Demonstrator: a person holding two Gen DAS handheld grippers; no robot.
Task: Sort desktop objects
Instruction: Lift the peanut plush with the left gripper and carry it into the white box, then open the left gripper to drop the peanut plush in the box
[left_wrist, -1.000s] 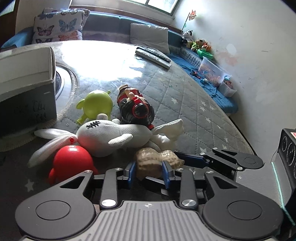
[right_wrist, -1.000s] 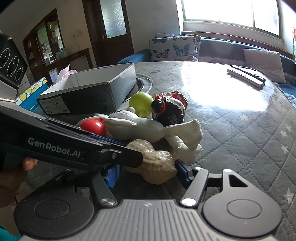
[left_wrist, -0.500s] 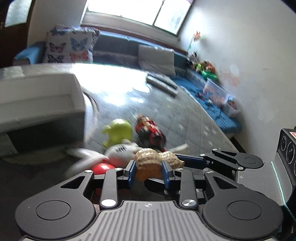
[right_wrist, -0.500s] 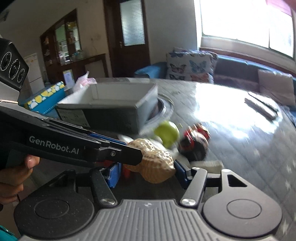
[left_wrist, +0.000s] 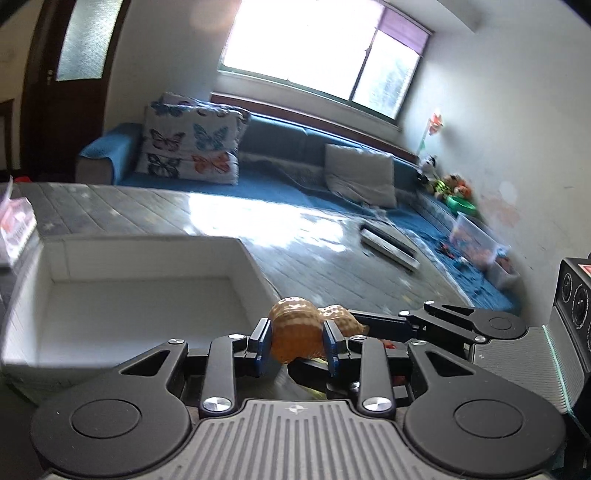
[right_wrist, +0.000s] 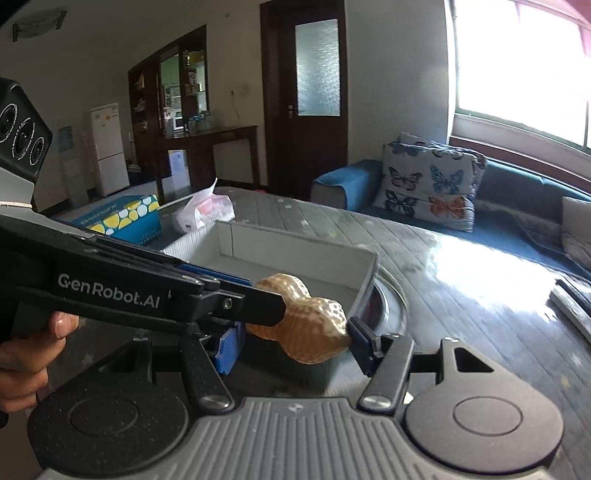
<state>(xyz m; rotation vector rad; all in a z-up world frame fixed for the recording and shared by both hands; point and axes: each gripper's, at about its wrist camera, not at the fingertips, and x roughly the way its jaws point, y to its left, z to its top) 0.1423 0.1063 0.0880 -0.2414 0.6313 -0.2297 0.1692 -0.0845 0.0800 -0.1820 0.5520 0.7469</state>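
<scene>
A tan peanut-shaped toy (left_wrist: 295, 326) hangs in the air, gripped by both grippers at once. My left gripper (left_wrist: 297, 343) is shut on it across its width, blue pads pressing either side. My right gripper (right_wrist: 295, 341) is shut on its two ends, lengthwise. In the right wrist view the peanut toy (right_wrist: 314, 328) hangs just over the near corner of an open white box (right_wrist: 295, 247), and the left gripper (right_wrist: 264, 295) reaches in from the left. In the left wrist view the white box (left_wrist: 147, 254) lies ahead to the left and the right gripper (left_wrist: 443, 325) comes in from the right.
Two remotes (left_wrist: 388, 247) lie far right on the quilted table (left_wrist: 295, 229). A blue patterned tissue box (right_wrist: 122, 218) and a plastic bag (right_wrist: 207, 210) sit behind the white box. A person's hand (right_wrist: 29, 354) holds the left gripper. A blue sofa with cushions (left_wrist: 192, 147) runs behind.
Both grippers have risen with the peanut toy and carried it left from the pile of toys toward the white box. The toys have dropped out of view.
</scene>
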